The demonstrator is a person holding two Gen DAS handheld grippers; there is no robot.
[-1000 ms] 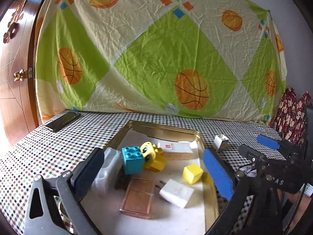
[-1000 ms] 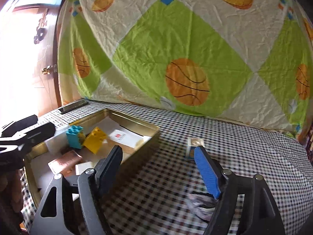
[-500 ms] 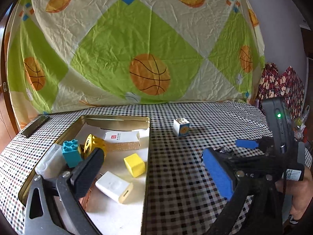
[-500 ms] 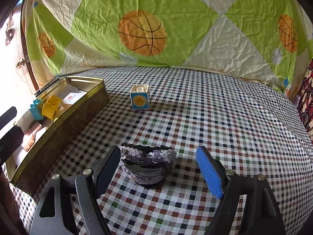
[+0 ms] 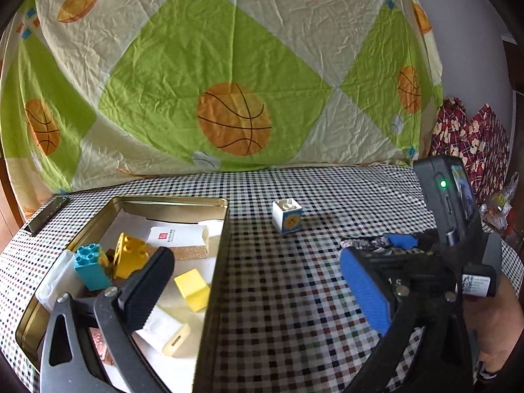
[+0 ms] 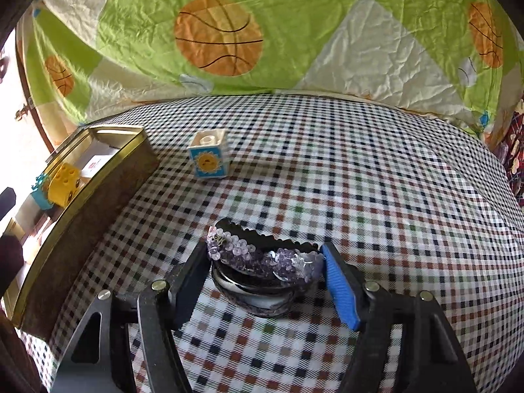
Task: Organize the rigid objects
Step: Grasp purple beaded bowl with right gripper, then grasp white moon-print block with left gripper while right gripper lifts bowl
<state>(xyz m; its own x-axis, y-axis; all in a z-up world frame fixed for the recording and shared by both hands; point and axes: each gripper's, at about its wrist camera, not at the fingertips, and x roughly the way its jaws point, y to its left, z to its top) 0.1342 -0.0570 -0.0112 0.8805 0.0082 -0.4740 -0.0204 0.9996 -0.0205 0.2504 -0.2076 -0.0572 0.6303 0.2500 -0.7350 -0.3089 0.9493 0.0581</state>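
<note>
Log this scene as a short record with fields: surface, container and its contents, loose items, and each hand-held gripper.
surface: checked tablecloth
container: open gold metal tin, at the table's left
contents: turquoise studded brick, yellow studded brick, yellow cube, white charger plug, white card box
loose items: white cube with a sun face, apart from the tin; purple sequinned compact case
right hand-held gripper: closing, both pads at the case's ends
left hand-held gripper: open, nothing between its pads
</note>
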